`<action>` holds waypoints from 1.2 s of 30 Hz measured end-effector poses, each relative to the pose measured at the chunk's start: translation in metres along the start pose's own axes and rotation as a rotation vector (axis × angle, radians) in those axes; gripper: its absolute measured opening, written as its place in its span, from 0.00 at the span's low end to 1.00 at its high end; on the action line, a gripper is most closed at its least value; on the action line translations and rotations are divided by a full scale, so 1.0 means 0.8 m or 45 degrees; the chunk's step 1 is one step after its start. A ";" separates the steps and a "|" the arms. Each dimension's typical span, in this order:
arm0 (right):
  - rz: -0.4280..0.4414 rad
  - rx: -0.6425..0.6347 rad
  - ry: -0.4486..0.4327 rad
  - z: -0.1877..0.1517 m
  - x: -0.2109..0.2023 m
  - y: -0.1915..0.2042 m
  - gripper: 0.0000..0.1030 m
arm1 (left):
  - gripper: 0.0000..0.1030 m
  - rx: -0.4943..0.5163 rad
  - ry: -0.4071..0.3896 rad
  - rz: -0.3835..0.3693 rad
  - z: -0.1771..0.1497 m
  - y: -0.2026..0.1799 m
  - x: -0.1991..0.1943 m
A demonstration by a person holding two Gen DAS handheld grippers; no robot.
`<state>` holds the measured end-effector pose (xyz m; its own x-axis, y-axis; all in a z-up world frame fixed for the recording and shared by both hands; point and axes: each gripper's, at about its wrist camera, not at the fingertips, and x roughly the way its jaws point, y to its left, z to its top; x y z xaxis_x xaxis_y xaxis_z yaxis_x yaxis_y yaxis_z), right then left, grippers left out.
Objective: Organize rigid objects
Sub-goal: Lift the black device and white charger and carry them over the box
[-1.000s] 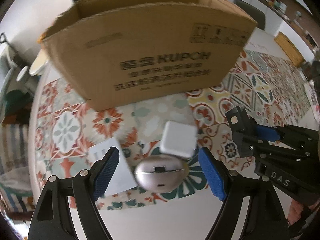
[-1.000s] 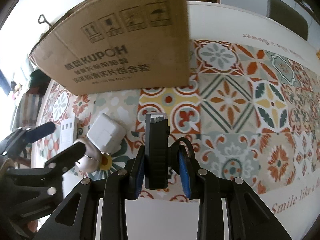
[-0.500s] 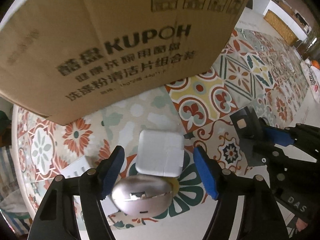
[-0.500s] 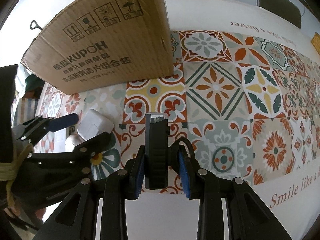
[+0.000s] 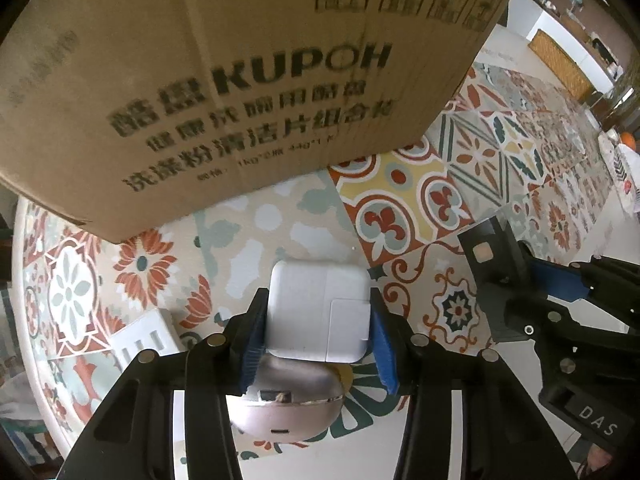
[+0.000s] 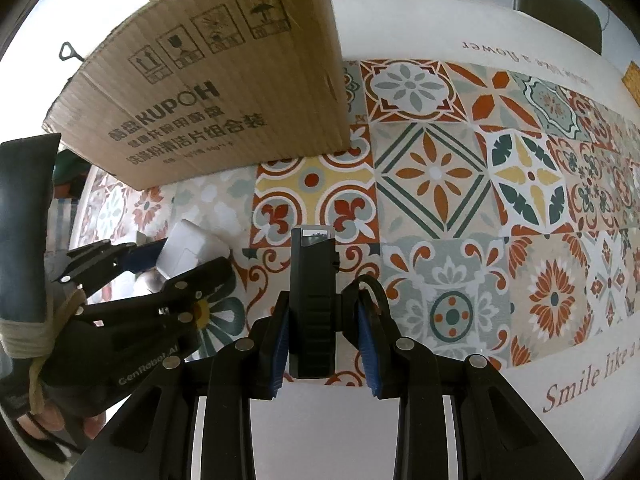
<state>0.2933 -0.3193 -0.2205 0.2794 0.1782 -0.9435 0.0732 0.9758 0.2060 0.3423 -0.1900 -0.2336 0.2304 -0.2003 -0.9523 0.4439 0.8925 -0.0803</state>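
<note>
Since the earlier frame, left gripper point(image 5: 318, 330) fingers have been closing and now clamp the white charger point(image 5: 318, 312) between them; right gripper point(image 6: 322, 322) grips a black block point(image 6: 312, 300); lifting risks dragging the rounded case point(image 5: 288, 404) beneath.

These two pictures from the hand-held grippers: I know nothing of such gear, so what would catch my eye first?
Probably the big cardboard box printed KUPOH, filling the far side of a brightly patterned tablecloth. In front of it the left gripper has just closed its blue pads on a white square charger, which sits against a silvery oval case. To the right, the right gripper is shut on a black upright device.
</note>
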 end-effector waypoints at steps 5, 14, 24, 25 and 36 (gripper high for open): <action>0.004 -0.013 -0.030 0.000 -0.015 0.004 0.30 | 0.45 -0.028 -0.080 0.015 -0.007 0.006 -0.037; 0.024 -0.041 -0.113 0.001 -0.056 0.020 0.30 | 0.45 -0.104 -0.199 0.029 -0.023 0.020 -0.103; 0.058 -0.093 -0.229 0.006 -0.107 0.047 0.30 | 0.45 -0.142 -0.329 0.043 -0.025 0.023 -0.167; 0.061 -0.101 -0.244 0.007 -0.113 0.051 0.30 | 0.45 -0.145 -0.344 0.045 -0.024 0.025 -0.175; 0.080 -0.167 -0.385 0.025 -0.160 0.077 0.30 | 0.45 -0.170 -0.486 0.072 -0.016 0.038 -0.232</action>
<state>0.2811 -0.2844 -0.0817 0.5525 0.2121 -0.8061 -0.0713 0.9756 0.2078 0.3020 -0.1201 -0.0631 0.5674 -0.2630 -0.7803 0.3110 0.9459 -0.0926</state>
